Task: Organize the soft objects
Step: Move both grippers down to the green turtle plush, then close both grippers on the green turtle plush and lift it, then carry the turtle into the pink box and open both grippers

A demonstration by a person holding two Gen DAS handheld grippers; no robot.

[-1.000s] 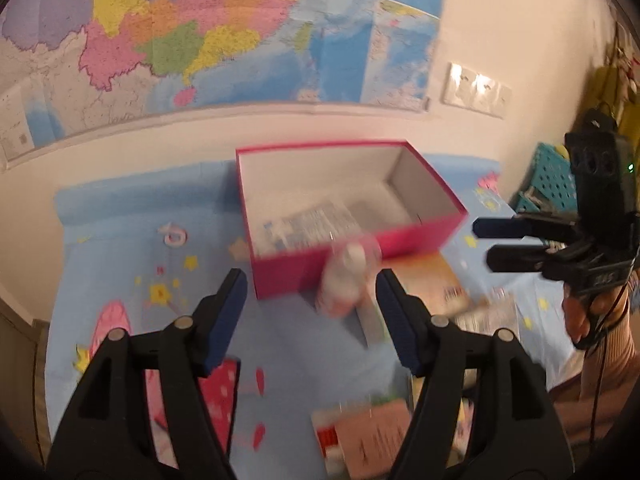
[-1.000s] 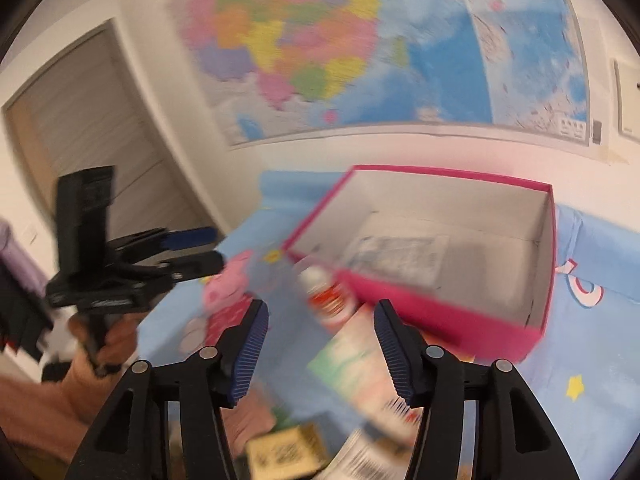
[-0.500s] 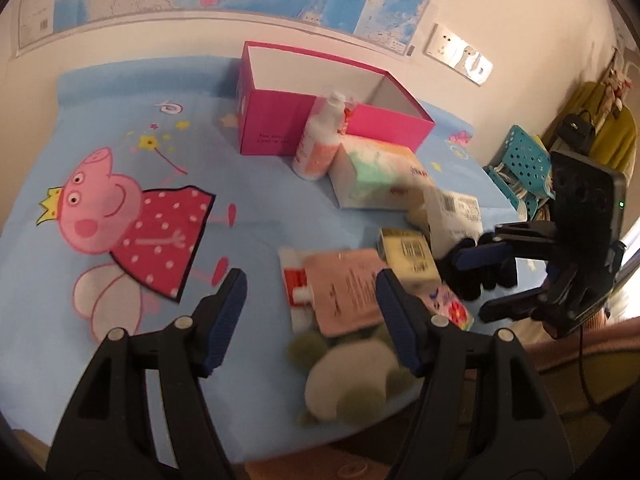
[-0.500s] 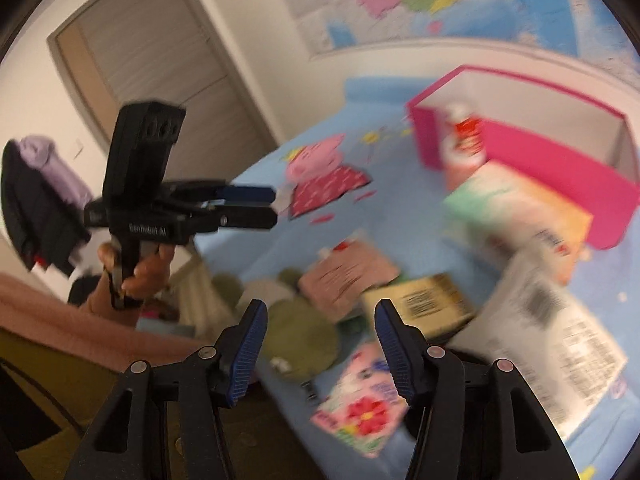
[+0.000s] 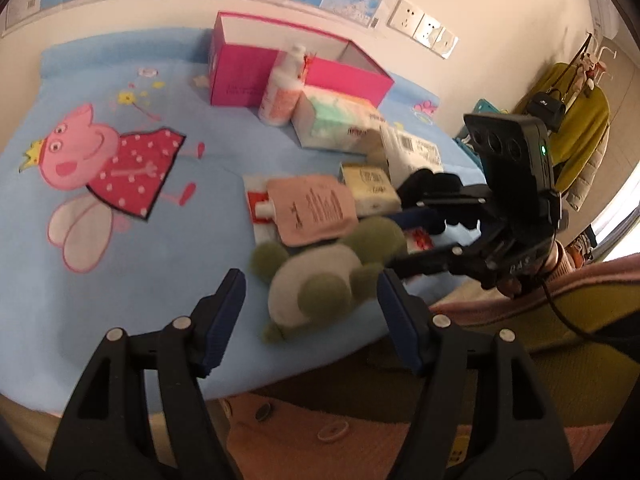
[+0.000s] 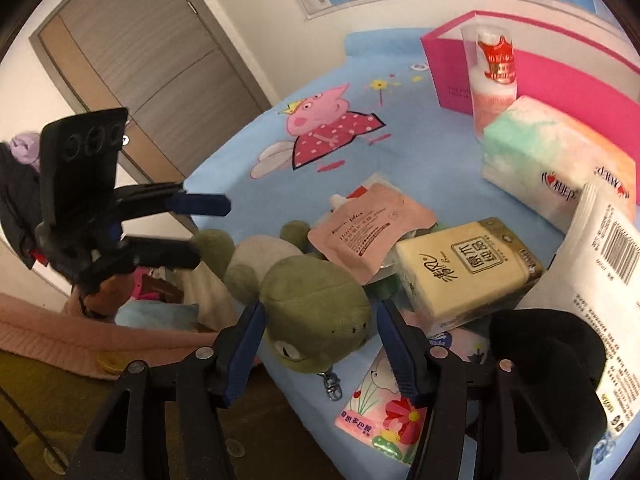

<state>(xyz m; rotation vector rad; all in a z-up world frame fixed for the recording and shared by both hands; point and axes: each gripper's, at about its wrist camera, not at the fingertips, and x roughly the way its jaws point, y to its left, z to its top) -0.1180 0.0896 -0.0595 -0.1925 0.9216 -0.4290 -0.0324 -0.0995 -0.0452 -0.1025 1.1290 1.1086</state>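
Observation:
A green and white plush turtle (image 5: 320, 276) lies at the near edge of the blue blanket (image 5: 120, 240). My left gripper (image 5: 312, 304) is open, its jaws on either side of the turtle's rear. My right gripper (image 6: 320, 328) is open with the turtle's green head (image 6: 320, 312) between its jaws. A pink pouch (image 6: 372, 228), a yellow tissue pack (image 6: 468, 272), a flowered tissue pack (image 6: 384, 416), a white bag (image 6: 604, 264) and a large tissue pack (image 6: 556, 160) lie around. The pink box (image 5: 296, 68) stands open at the back.
A bottle (image 5: 282, 88) stands upright in front of the pink box. A black soft item (image 6: 548, 348) lies by the right gripper's right finger. A wooden door (image 6: 140, 52) is at the left; a coat rack (image 5: 576, 112) stands at the right.
Both grippers have swung down from facing the wall map and pink box to the near blanket edge. The plush turtle now sits between the jaws of each. Both stayed open.

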